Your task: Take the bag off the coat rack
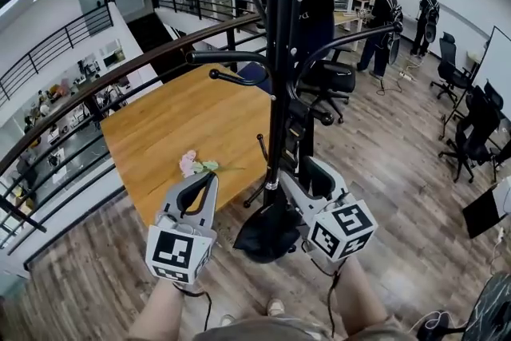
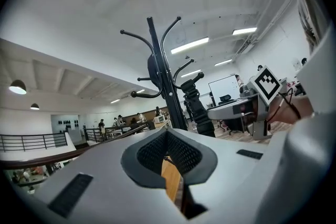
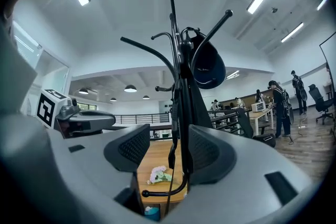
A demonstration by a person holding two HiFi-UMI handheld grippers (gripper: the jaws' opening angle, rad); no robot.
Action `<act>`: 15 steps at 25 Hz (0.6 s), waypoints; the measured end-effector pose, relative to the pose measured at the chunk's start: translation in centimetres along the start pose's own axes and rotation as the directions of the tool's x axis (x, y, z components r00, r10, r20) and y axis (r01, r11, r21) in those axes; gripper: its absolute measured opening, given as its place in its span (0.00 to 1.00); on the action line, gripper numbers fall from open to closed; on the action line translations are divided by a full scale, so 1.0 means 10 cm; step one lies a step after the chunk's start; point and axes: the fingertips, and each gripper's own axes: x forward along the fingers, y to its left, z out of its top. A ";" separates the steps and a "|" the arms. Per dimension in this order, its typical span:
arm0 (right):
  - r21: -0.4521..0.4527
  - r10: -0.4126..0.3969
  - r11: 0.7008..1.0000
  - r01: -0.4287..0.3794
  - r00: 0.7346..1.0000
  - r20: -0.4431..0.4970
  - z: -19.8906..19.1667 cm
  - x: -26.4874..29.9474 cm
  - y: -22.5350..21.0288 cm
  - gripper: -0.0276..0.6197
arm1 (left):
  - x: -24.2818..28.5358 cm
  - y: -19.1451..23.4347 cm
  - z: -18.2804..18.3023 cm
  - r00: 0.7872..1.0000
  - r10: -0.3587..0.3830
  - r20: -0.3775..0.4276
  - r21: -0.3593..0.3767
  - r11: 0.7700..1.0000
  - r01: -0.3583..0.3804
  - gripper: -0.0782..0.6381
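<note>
A black coat rack [image 1: 281, 92] stands right in front of me, its pole rising beside a wooden table. A dark bag [image 3: 208, 64] hangs from an upper hook [image 3: 185, 34], and it also shows high on the rack in the head view as the bag [image 1: 316, 0]. Its black strap [image 3: 171, 152] dangles along the pole. My right gripper [image 3: 169, 150] is open, with the pole and strap showing in the gap between its pads; in the head view this right gripper [image 1: 307, 172] sits close against the pole's right side. My left gripper [image 1: 209, 178] is shut and empty, left of the pole.
The wooden table [image 1: 176, 120] lies behind the rack with a pink flower [image 1: 192, 164] on its near edge. A black railing [image 1: 72, 104] runs on the left. Office chairs [image 1: 334, 80] and several people [image 1: 383, 12] are at the back right. The rack's base [image 1: 267, 234] is by my feet.
</note>
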 end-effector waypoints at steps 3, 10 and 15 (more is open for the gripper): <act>0.027 0.032 0.999 -0.032 0.999 -0.014 -0.07 0.17 -0.03 0.40 | 0.08 0.00 -0.03 1.000 0.016 -0.016 -0.002 1.000 -0.016 0.13; 0.054 0.042 0.998 -0.041 0.999 -0.019 -0.20 0.33 -0.10 0.24 | 0.11 -0.05 -0.16 0.998 0.032 -0.054 -0.007 0.999 -0.032 0.13; 0.041 0.083 0.996 -0.082 0.996 -0.035 -0.17 0.32 0.00 0.12 | 0.12 -0.03 -0.25 0.997 0.032 -0.076 -0.023 0.999 -0.034 0.13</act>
